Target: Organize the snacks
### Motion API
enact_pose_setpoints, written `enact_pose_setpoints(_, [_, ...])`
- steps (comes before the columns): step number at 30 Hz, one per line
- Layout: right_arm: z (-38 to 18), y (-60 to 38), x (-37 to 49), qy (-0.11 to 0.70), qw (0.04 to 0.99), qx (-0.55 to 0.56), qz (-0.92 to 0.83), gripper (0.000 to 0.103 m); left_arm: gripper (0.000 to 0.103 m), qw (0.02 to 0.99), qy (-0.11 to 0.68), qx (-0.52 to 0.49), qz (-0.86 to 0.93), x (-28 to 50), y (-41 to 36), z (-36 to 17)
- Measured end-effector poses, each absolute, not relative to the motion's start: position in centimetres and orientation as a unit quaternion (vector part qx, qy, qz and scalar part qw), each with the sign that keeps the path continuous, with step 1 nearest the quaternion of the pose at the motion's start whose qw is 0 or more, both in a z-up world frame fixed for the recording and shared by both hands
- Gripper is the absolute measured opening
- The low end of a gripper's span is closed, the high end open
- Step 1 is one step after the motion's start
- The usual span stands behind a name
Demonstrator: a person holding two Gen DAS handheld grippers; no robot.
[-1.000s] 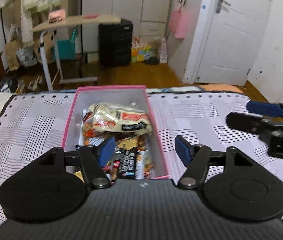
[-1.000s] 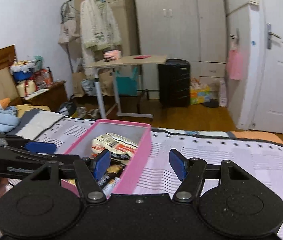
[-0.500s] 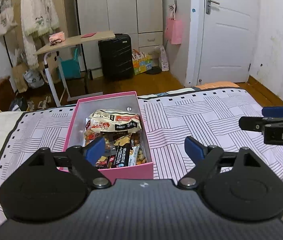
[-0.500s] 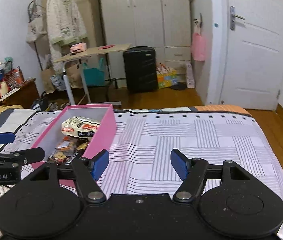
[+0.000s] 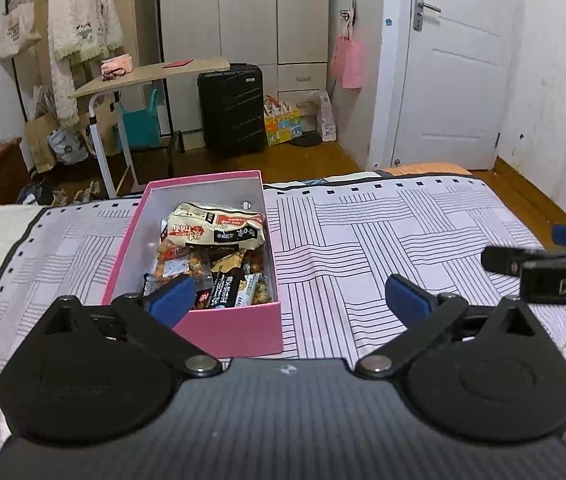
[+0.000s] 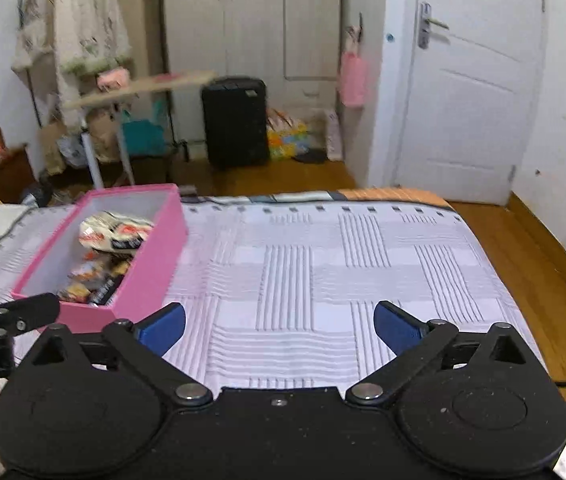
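A bedroom with a white door (image 5: 459, 80), a grey wardrobe (image 5: 243, 12) and a black suitcase (image 5: 232, 109) lies beyond the bed (image 5: 383, 232) with its line-patterned cover. The pink box (image 5: 227, 326) of snack packets (image 5: 215, 232) sits on the bed. A second ago the left gripper (image 5: 287, 298) hung right over the box; now it has pulled back, jaws wide and empty. The right gripper (image 6: 279, 326) has swung away over bare cover, jaws likewise wide, leaving the box at its left.
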State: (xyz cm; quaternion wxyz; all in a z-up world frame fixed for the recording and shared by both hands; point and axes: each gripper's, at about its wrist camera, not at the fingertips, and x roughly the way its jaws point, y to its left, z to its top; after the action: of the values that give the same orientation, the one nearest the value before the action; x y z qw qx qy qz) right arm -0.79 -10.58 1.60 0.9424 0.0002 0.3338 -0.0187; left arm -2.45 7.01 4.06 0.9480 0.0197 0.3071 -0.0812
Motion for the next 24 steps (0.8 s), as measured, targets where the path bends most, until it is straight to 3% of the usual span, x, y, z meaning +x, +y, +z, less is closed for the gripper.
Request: enact_pose_setpoints(24, [1.9, -10.2, -3.0, 0.320, 0.947, -0.020, -0.028, 0.102, 0.103, 0.945, 0.327, 0.017, -0.020, -3.0, 7.9, 3.1])
